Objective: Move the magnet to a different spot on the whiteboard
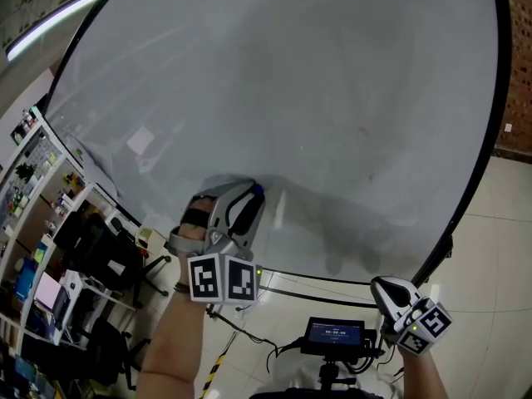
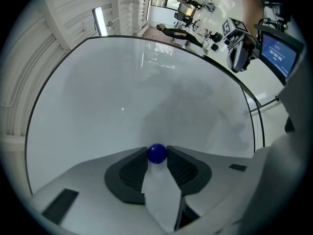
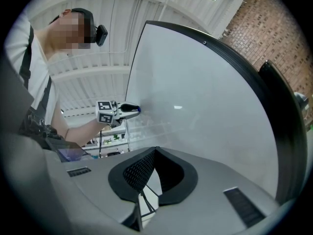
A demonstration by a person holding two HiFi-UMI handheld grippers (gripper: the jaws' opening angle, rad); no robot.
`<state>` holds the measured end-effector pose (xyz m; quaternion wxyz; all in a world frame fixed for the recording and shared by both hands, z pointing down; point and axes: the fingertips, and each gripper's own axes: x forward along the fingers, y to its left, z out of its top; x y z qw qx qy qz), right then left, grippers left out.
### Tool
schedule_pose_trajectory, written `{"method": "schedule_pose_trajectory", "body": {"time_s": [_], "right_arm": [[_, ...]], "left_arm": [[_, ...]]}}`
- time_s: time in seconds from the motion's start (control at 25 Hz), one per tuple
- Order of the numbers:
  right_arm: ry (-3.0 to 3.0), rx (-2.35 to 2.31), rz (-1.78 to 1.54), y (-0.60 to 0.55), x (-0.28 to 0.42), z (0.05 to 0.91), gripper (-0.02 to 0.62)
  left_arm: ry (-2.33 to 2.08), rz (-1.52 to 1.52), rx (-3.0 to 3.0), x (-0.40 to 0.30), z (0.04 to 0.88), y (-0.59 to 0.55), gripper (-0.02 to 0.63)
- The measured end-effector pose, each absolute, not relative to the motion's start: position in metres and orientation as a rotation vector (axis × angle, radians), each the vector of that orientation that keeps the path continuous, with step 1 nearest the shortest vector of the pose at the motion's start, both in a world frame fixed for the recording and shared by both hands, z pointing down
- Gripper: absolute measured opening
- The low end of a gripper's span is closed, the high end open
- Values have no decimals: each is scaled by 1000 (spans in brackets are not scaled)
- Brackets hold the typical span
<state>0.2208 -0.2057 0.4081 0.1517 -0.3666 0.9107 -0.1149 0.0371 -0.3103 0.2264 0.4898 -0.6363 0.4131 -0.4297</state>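
A small blue round magnet sits on the large whiteboard, right between the tips of my left gripper. Both dark pads touch its sides, so the gripper is shut on it. In the head view the left gripper presses against the lower part of the whiteboard, with a bit of the blue magnet showing at its tip. My right gripper hangs low at the right, off the board, shut with nothing held; its pads meet at the tip. The right gripper view also catches the left gripper on the whiteboard.
The board has a black frame and a stand. A small screen on a mount is below, between the arms. Shelves and black chairs stand at the left, and a brick wall at the right.
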Motion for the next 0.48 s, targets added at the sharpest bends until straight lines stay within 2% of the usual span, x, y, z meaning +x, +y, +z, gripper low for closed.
{"method": "schedule_pose_trajectory", "body": {"time_s": [0.48], "right_arm": [[2614,-1062,-343,-195,220,415,32]], "left_arm": [[1090,-965,-1713,29,230,-292,156]]}}
